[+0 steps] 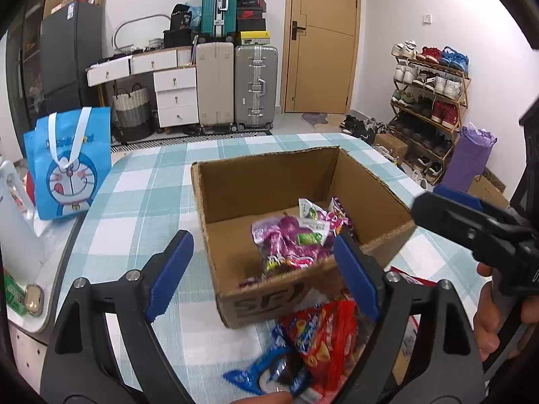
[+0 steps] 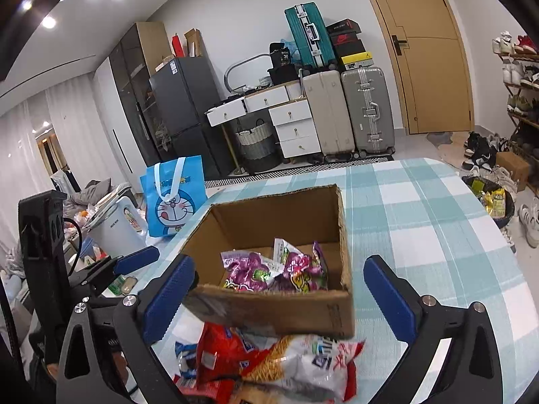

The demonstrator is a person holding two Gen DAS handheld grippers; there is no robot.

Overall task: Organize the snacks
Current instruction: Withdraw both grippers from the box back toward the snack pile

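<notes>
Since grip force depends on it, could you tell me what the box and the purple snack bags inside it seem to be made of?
The box looks like plain brown corrugated cardboard, matte, with ragged cut edges along its rim. The purple snack bags appear to be thin glossy plastic film: they crinkle and catch highlights. Whether the film is foil-lined cannot be told.

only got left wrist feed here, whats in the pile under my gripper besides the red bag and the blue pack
Observer: A white snack bag lies beside the red bag, in front of the cardboard box.
Operator: is the right gripper holding anything
Observer: No, the right gripper is open and empty above the pile.
Operator: anything off the table's right side
Observer: A dark bin holding yellow wrappers stands on the floor there.
</notes>
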